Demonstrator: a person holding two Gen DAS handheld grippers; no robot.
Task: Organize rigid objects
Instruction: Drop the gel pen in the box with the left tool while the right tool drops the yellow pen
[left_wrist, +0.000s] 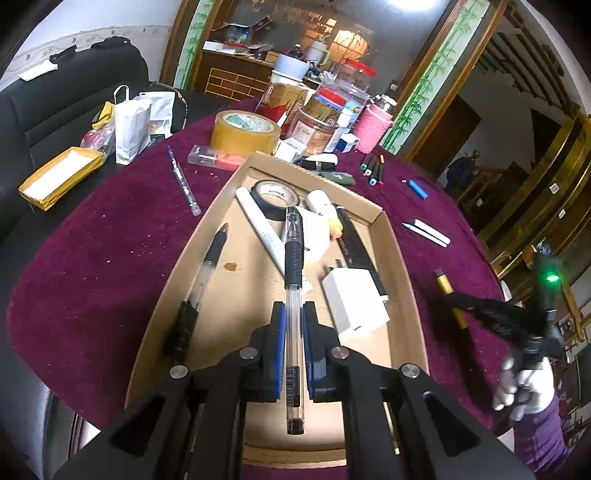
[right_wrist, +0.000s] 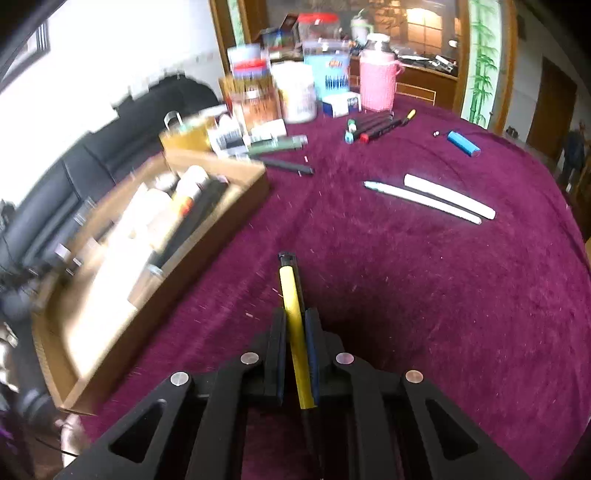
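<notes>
My left gripper (left_wrist: 294, 314) is shut on a clear pen with a black grip (left_wrist: 293, 258), held over the cardboard tray (left_wrist: 402, 266). The tray holds a second black pen (left_wrist: 207, 266), a white charger (left_wrist: 354, 299), a roll of black tape (left_wrist: 275, 194), a white marker (left_wrist: 258, 225) and other small items. My right gripper (right_wrist: 295, 321) is shut on a yellow utility knife (right_wrist: 291, 310) above the purple tablecloth, to the right of the tray (right_wrist: 207, 236). In the left wrist view the right gripper (left_wrist: 448, 295) shows blurred beside the tray, with the yellow knife (left_wrist: 445, 284).
On the cloth lie a white pen and its cap (right_wrist: 439, 197), a blue lighter (right_wrist: 463, 143), several markers (right_wrist: 373, 125), a dark pen (right_wrist: 288, 166) and a blue pen (left_wrist: 183, 181). Jars, a pink cup (right_wrist: 376, 85) and brown tape (left_wrist: 245, 129) crowd the far side.
</notes>
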